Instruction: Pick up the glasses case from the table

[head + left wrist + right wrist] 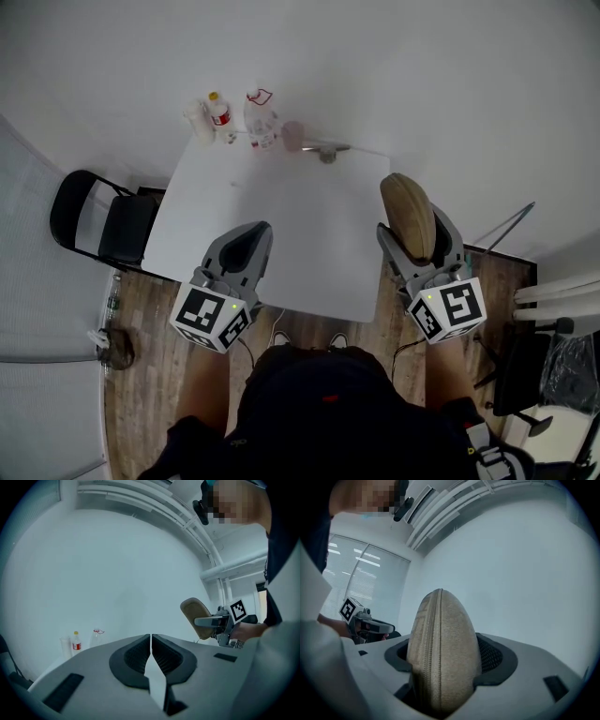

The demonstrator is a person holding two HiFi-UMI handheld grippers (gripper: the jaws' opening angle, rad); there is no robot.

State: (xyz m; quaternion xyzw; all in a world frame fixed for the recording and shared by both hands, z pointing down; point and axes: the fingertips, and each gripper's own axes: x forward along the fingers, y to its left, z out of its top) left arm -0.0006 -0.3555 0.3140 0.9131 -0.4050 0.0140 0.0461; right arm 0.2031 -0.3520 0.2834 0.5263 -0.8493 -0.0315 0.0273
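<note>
Tan fabric is covering the glasses case, which is hanging in the air over the right edge of the white table. In the head view, the right gripper is squeezing the case, its long side pointing away from the person. A bottle is showing a red label, too small to read. In the left gripper view, the left gripper is pressing its jaws together on nothing. In the right gripper view, the case is standing on edge, with its zip running up the middle.

Left gripper with jaws pressed together, right gripper clamped on the glasses case, side by side
</note>
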